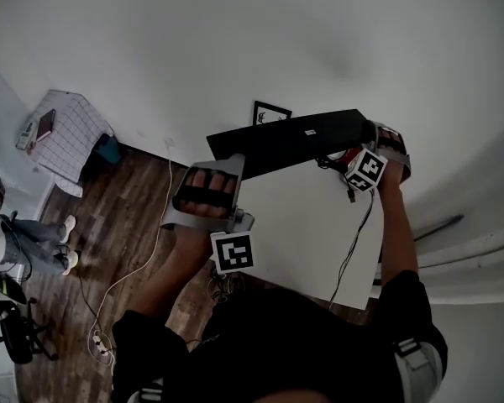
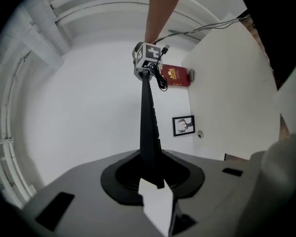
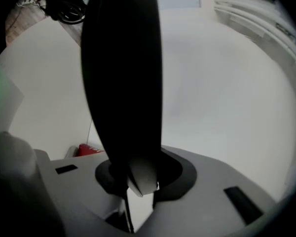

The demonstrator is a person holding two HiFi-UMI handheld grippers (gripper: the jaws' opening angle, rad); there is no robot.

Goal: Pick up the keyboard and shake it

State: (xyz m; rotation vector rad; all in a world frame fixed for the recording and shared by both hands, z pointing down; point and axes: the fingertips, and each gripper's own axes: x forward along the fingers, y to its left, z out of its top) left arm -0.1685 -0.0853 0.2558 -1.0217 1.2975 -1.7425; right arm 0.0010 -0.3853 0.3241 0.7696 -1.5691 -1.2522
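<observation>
A black keyboard hangs in the air above the white table, held at both ends. My left gripper is shut on its left end and my right gripper on its right end. The left gripper view shows the keyboard edge-on, running from my left gripper up to the right gripper and its marker cube. In the right gripper view the keyboard is a dark blurred slab rising out of my right gripper.
A red book lies on the table by the right gripper. A black cable trails over the table. A framed deer picture stands at the wall. Wooden floor, a white cord and a checked cloth lie to the left.
</observation>
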